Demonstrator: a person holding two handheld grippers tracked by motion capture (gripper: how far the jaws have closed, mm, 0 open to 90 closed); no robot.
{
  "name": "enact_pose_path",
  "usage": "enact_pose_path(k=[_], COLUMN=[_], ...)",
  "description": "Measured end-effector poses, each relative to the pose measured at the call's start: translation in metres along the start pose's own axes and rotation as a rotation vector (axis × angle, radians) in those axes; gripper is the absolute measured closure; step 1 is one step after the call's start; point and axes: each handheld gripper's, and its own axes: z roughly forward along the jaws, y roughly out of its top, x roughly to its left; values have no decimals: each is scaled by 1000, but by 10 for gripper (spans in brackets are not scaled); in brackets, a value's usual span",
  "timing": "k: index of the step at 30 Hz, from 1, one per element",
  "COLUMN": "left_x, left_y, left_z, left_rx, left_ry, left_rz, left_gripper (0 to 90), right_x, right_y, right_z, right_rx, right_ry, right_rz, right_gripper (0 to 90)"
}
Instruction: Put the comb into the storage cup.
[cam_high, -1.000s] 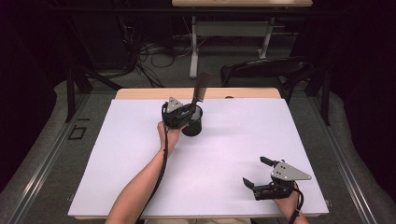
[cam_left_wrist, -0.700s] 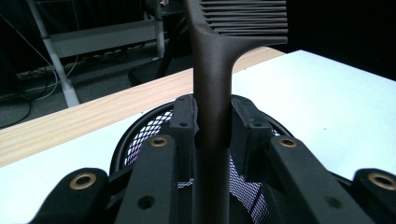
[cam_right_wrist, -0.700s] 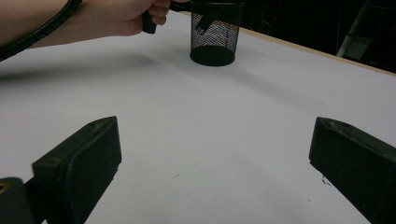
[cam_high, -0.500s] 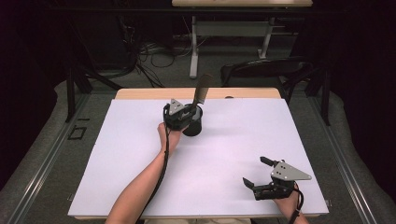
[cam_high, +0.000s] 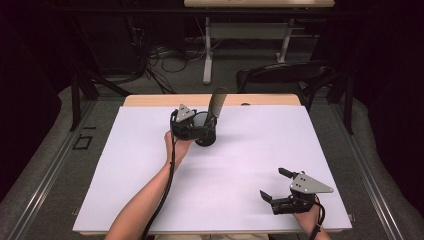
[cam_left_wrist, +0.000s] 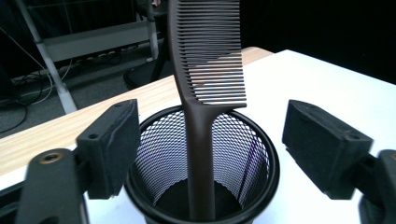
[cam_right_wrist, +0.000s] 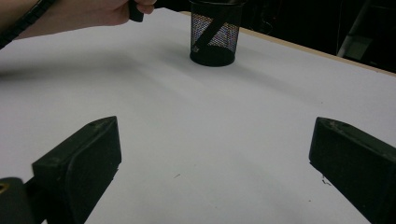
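- The left gripper (cam_left_wrist: 205, 154) has just been opening; its pads now stand apart on either side of the comb (cam_left_wrist: 205, 70), pressing on nothing.
- The comb stands handle-down in the black mesh cup (cam_left_wrist: 163, 154), teeth upward, leaning toward the far rim. It is released and rests on the cup alone.
- Judgement: the placing step looks complete; what remains is to draw the gripper clear without tipping the cup.
- In the high view the left gripper (cam_high: 197, 129) sits at 9 o'clock of the cup (cam_high: 206, 136), just beside it. The cup stands near the table's (cam_high: 125, 175) far edge.
- The right gripper (cam_high: 280, 186) rests at 5 o'clock from the cup, well apart, jaws spread and empty.
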Motion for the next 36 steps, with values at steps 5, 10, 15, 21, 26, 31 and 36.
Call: enact_pose_path(k=[5, 10, 15, 21, 26, 31, 36], left_x=[1, 2, 4, 4, 4, 4, 5], left_y=[3, 6, 7, 7, 7, 4, 0], left_z=[-10, -18, -26, -36, -46, -57, -68], left_rx=[19, 40, 66, 78, 91, 115, 136], left_ry=[-3, -7, -12, -21, -24, -20, -11], left_rz=[13, 24, 39, 48, 60, 67, 68], left_gripper=[148, 114, 89, 58, 31, 7, 0], right_x=[0, -2, -3, -2, -1, 0, 0], right_y=[0, -1, -2, -1, -1, -1, -1], right_z=[0, 0, 0, -1, 0, 1, 1], right_rx=[4, 7, 9, 5, 8, 12, 17], right_ry=[-1, -1, -1, 3, 3, 4, 4], right_rz=[1, -1, 6, 2, 0, 4, -2], right_gripper=[18, 18, 19, 19, 19, 20, 20])
